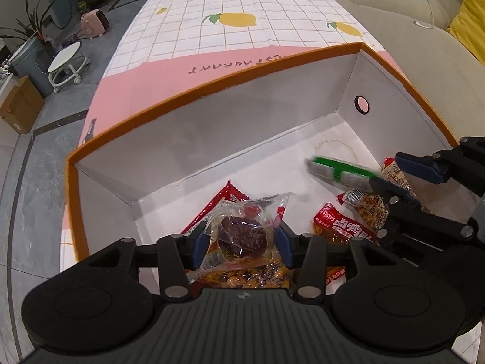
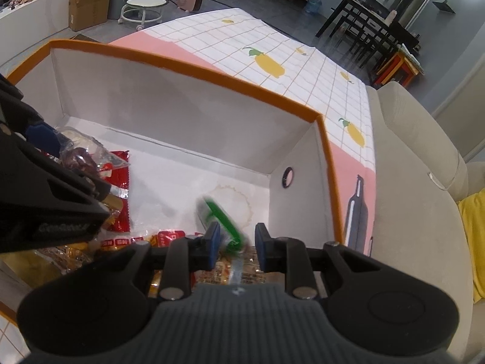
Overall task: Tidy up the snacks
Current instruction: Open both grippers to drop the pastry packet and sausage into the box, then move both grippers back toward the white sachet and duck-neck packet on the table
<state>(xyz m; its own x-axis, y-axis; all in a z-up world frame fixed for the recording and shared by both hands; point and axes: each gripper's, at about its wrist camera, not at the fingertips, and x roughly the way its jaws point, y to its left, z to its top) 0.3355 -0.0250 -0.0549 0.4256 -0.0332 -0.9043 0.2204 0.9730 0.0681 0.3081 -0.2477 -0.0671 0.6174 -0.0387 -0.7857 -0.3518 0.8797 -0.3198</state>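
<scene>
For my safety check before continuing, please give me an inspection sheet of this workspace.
Surface: lemon-print tablecloth under the box.
Job's things: orange-rimmed box holding snack packets; red packet; green packet, blurred.
Clutter: nothing seen.
Grippers: left gripper fingers flank a clear pastry packet, grip unclear; right gripper fingers apart, gripping nothing.
Cables: nothing seen.
Surroundings: beige sofa, white stool, cardboard carton.

Grey tiled floor (image 1: 45,157) surrounds a surface under a lemon-print checked cloth (image 1: 242,30), with a beige sofa (image 2: 424,212), white wheeled stool (image 2: 145,7), cardboard box (image 2: 89,7) and dark dining table (image 2: 372,18) nearby.
</scene>
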